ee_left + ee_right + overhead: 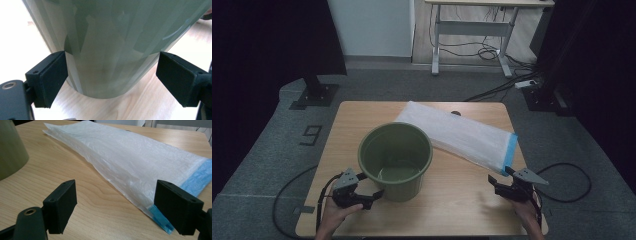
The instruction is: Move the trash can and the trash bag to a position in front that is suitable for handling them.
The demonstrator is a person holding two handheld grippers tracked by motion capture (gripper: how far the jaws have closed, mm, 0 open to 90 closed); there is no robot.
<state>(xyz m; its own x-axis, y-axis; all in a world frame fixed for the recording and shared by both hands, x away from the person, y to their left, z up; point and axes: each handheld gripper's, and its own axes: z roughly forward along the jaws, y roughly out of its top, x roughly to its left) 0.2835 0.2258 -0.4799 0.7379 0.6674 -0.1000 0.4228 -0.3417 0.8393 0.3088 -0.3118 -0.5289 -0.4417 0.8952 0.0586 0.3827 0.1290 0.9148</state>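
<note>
A green plastic bucket [395, 150] stands upright near the middle of the wooden table [452, 200]. My left gripper [369, 186] is open at its lower left side. In the left gripper view the bucket wall [112, 37] sits between the wide-apart jaws, with the left pad [50, 77] right at the wall and the right pad [178, 77] apart from it. A flat white plastic bag [457, 132] with a blue end band [510, 150] lies behind and to the right of the bucket. My right gripper [498, 179] is open just short of the blue end [197, 176], holding nothing.
The table's front and right edges lie close to both hands. Cables [562, 185] trail on the grey floor at both sides. A black stand base [314, 95] is at the back left, and a desk frame [472, 30] with wires is beyond the table.
</note>
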